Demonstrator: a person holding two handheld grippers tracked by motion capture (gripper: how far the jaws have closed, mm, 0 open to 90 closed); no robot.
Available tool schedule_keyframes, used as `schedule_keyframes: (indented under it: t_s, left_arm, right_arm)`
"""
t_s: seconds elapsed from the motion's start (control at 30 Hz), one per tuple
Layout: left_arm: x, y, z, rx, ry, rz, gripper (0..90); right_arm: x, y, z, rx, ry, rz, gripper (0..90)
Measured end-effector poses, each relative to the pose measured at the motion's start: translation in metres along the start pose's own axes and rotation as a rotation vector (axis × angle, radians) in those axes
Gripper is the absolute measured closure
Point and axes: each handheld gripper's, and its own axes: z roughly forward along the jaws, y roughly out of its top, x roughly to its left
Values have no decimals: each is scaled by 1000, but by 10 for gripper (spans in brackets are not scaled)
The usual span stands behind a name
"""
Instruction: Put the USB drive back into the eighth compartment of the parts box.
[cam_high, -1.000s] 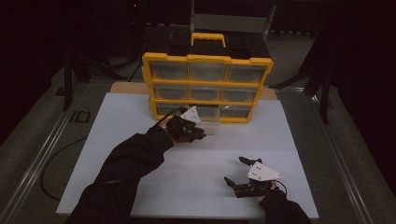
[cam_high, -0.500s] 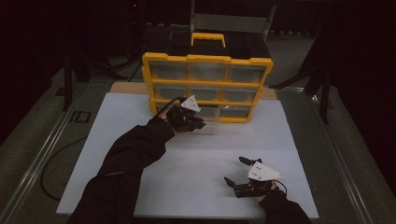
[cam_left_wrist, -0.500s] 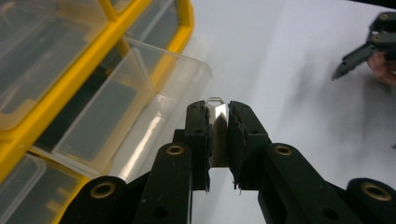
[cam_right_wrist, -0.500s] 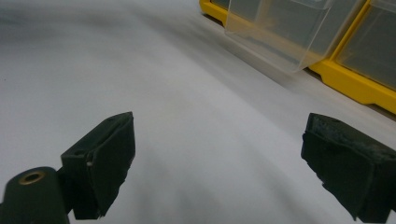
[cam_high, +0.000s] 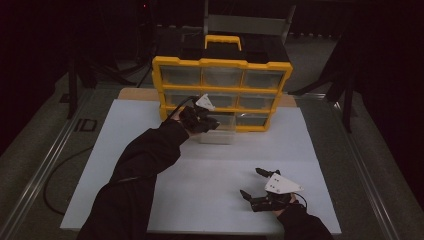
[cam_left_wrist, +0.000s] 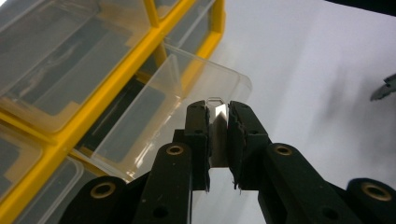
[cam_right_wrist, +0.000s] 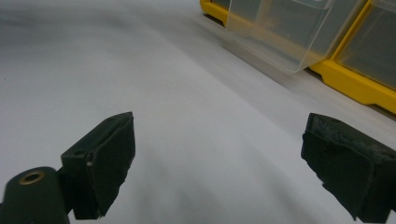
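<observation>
Since a second ago my left gripper has shifted a little toward the centre of the frame, and the clear drawer it holds now sticks out of the bottom row of the yellow organizer, its front over the white table. My right gripper has stayed where it was, low and right of centre in the high view.

In the left gripper view my two black jaws are pinched together on the small clear tab at the drawer's front lip, with only that thin strip of plastic between the pads. The drawer runs up and left from there into its slot, framed by yellow dividers, and the other clear drawers above and to the left sit flush.

In the right gripper view my jaws stand wide apart with bare white tabletop between them, holding nothing. The pulled-out drawer shows at the upper right of that view, well apart from the jaws.
</observation>
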Motion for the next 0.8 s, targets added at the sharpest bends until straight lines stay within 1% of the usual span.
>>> schedule_keyframes:
  t_s: [0.07,0.1,0.13,0.2,0.23,0.3,0.5,0.53,0.6,0.63,0.77,0.8]
  left_arm:
    - [1,1,2,4,11,-3,797]
    - [2,1,3,2,11,-12,797]
    - [2,2,4,2,13,-12,797]
    - [3,3,6,5,27,-25,797]
    - [4,3,7,0,25,-30,797]
    - [4,3,9,2,40,-36,797]
    - [7,3,13,-5,64,-61,797]
    - [9,3,14,-7,68,-77,797]
    - [9,2,14,-5,73,-81,797]
    - [10,2,15,1,82,-81,796]
    - [12,1,19,9,85,-94,796]
    - [12,0,21,10,81,-97,796]
  right_arm:
    - [1,0,0,-4,-3,-2,101]
    - [1,0,0,-6,-4,-5,101]
    - [1,0,0,-3,-4,-7,101]
    - [1,0,0,-4,-3,-1,101]
    - [1,0,0,-3,-3,-2,101]
    - [1,0,1,-7,-4,-5,102]
    - [1,0,1,-1,-6,-3,101]
    - [0,0,0,-1,-3,-4,101]
    - [1,0,0,-4,-4,-3,101]
    - [0,0,1,-4,-4,-11,101]
    - [0,0,1,-3,-3,-7,102]
    - [0,0,1,-5,-4,-9,101]
